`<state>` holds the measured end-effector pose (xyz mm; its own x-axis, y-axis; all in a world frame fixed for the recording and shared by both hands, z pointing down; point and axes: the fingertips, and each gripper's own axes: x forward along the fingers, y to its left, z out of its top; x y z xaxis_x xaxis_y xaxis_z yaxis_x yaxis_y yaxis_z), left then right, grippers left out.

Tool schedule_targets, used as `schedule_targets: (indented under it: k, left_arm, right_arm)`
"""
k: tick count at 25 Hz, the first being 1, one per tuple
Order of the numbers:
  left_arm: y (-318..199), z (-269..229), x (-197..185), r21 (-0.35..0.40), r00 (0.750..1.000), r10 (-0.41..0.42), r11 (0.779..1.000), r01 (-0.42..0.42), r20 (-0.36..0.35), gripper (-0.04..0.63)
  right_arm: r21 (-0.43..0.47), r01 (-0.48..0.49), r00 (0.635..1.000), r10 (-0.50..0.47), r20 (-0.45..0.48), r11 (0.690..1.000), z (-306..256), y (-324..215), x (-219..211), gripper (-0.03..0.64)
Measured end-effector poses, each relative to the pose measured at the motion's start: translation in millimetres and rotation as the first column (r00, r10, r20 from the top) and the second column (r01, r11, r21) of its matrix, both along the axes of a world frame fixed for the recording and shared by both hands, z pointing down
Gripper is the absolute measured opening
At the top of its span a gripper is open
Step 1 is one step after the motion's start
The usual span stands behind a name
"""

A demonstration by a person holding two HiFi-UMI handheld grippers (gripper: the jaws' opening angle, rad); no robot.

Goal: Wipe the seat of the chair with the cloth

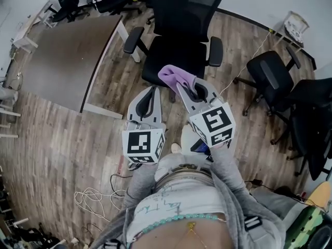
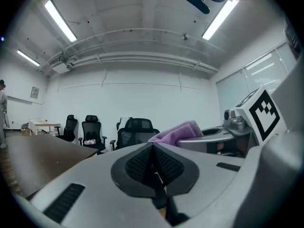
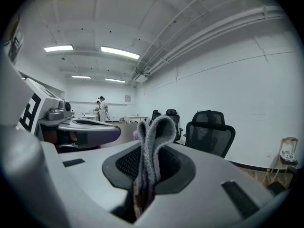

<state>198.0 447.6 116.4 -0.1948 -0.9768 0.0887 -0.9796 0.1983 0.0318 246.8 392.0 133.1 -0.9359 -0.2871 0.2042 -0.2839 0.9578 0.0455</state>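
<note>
1. the cloth (image 1: 175, 75) could slip out of the right gripper (image 1: 199, 91) once it drags on the seat (image 1: 174, 56): only a folded edge sits in the pinch, and the rest sticks out loose ahead of the jaws
2. the chair (image 1: 179, 14) is an office type that likely rolls and swivels on the smooth plank floor (image 1: 62, 139), so a hard push may shove it away; the left gripper (image 1: 150, 96) has no hold on it
3. the loose cloth may bunch up and clean only a strip, and the armrests (image 1: 133, 39) at the seat's sides could catch a gripper on a wide stroke
4. the right jaws pinch the cloth's fold; the left jaws are pressed together on nothing
5. both grippers are side by side at the seat's front edge, and the cloth shows over that edge in the head view; i cannot tell if it touches the seat, and wiping looks not yet begun
6. the cloth is lilac, thick, soft and fuzzy, and doubled into a rounded loop
7. the seat is black and padded, a rounded square, and the chair's back is black mesh
8. the grippers are hard grey plastic with black dimpled pads, and each carries a cube with black and white markers
</note>
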Motion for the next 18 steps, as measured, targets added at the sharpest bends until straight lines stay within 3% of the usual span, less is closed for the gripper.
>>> schedule_targets:
  k: [11, 18]
  left_arm:
    - [-74, 6, -65, -0.027, 0.999, -0.037, 0.999, 0.036, -0.018, 0.0]
    - [-134, 13, -90, -0.054, 0.998, -0.039, 0.998, 0.037, -0.039, 0.0]
  right_arm:
    - [-0.021, 0.057, 0.998, -0.057, -0.003, 0.998, 2, -71, -71, 0.051]
    - [-0.04, 0.062, 0.998, -0.063, -0.02, 0.997, 10, -128, -96, 0.051]
